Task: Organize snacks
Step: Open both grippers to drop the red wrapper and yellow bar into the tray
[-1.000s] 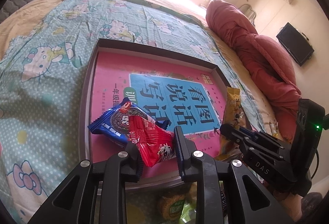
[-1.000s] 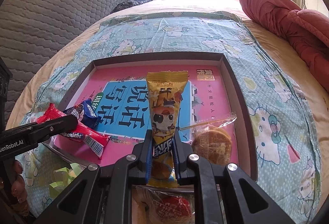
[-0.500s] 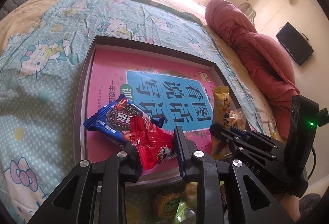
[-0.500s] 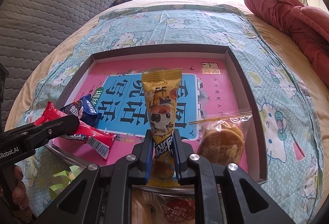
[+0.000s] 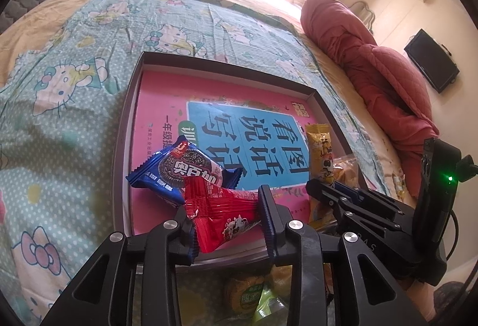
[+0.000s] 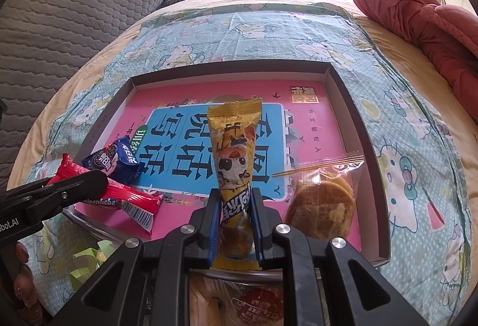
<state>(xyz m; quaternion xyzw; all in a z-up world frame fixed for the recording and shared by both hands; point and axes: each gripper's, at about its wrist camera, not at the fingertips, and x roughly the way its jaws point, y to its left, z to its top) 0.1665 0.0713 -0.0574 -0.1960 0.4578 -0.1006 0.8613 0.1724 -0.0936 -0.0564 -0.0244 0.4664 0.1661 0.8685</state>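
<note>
A shallow box (image 6: 355, 105) lined with a pink book cover sits on the bed (image 6: 403, 128). The red snack packet (image 5: 221, 212) lies over the box's near left edge, between the fingers of the left hand-held gripper (image 5: 228, 218), whose jaws are opening, the pads close against the wrapper. A blue cookie packet (image 5: 182, 170) lies just behind it. At the near edge, the right hand-held gripper (image 6: 236, 224) pinches the lower end of a yellow snack packet (image 6: 234, 146), beside a clear bag of biscuits (image 6: 322, 200).
</note>
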